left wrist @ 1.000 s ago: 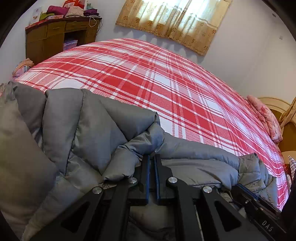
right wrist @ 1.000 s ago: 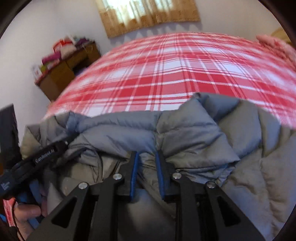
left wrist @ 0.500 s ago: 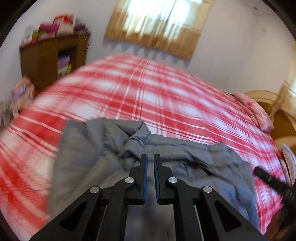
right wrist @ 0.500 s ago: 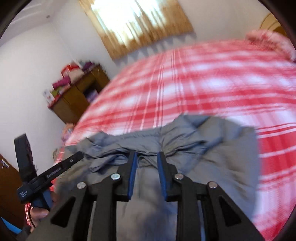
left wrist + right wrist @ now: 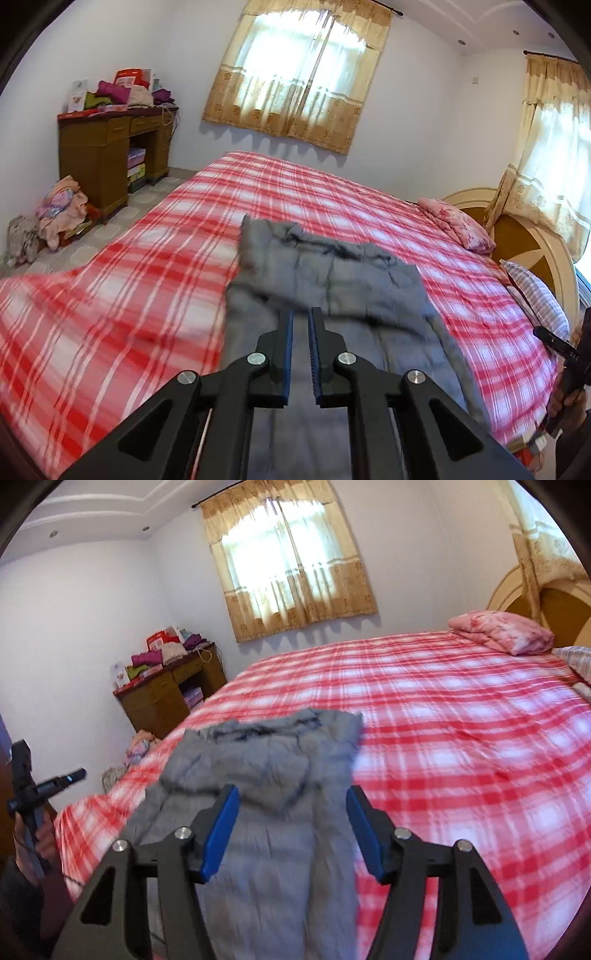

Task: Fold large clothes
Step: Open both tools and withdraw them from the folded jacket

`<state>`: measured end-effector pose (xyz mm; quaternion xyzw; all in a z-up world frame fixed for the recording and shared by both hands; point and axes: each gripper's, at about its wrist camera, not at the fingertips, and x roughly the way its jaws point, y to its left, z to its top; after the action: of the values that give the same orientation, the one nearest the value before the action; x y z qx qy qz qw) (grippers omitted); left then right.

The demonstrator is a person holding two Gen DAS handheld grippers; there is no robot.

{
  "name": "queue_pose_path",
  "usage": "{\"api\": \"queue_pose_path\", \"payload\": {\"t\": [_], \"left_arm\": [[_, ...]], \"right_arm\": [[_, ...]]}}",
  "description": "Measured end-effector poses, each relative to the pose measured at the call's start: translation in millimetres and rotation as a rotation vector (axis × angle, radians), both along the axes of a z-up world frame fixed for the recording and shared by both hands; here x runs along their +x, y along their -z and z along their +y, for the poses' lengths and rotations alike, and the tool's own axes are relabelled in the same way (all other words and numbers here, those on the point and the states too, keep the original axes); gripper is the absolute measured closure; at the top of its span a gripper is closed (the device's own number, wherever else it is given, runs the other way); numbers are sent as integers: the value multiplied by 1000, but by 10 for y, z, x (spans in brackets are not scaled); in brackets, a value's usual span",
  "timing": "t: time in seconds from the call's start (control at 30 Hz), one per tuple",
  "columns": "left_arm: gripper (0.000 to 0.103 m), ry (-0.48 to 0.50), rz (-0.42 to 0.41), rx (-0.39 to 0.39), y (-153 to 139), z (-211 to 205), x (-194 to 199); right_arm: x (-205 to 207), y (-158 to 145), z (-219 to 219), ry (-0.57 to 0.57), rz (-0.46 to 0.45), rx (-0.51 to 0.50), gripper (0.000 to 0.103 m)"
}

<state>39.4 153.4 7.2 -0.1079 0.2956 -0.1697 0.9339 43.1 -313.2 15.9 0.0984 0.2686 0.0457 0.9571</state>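
A grey padded jacket (image 5: 328, 280) lies on the red plaid bed (image 5: 147, 280), its far part folded over the near part. It also shows in the right wrist view (image 5: 266, 775). My left gripper (image 5: 300, 325) is raised above the jacket's near part; its jaws stand almost together with a thin gap and hold nothing. My right gripper (image 5: 291, 812) is open wide and empty, raised above the jacket. The right gripper's body shows at the right edge of the left wrist view (image 5: 565, 350), and the left gripper's body at the left edge of the right wrist view (image 5: 40, 786).
A pink pillow (image 5: 458, 225) and a striped pillow (image 5: 539, 295) lie by the round headboard (image 5: 532, 236). A wooden desk (image 5: 110, 155) with piled clothes stands by the far wall. A clothes heap (image 5: 55, 214) lies on the floor left of the bed.
Both grippers have let go of the jacket and pulled up and back. The jacket now lies folded on the bed. My right gripper has opened wide.
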Motion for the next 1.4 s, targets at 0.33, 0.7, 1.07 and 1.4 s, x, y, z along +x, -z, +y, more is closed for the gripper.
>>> {"api": "queue_pose_path", "payload": {"t": [0.33, 0.7, 1.07, 1.4], "left_arm": [[93, -5, 149, 139, 782, 189, -720], [93, 6, 300, 60, 1282, 176, -533], [93, -2, 306, 63, 1311, 211, -594], [92, 67, 347, 96, 1458, 104, -591]], "right_arm": [[-499, 735, -21, 44, 190, 29, 38], [-516, 1365, 38, 100, 330, 93, 27], [-506, 1538, 105, 62, 388, 49, 27], [-438, 1705, 288, -13, 438, 49, 32]]}}
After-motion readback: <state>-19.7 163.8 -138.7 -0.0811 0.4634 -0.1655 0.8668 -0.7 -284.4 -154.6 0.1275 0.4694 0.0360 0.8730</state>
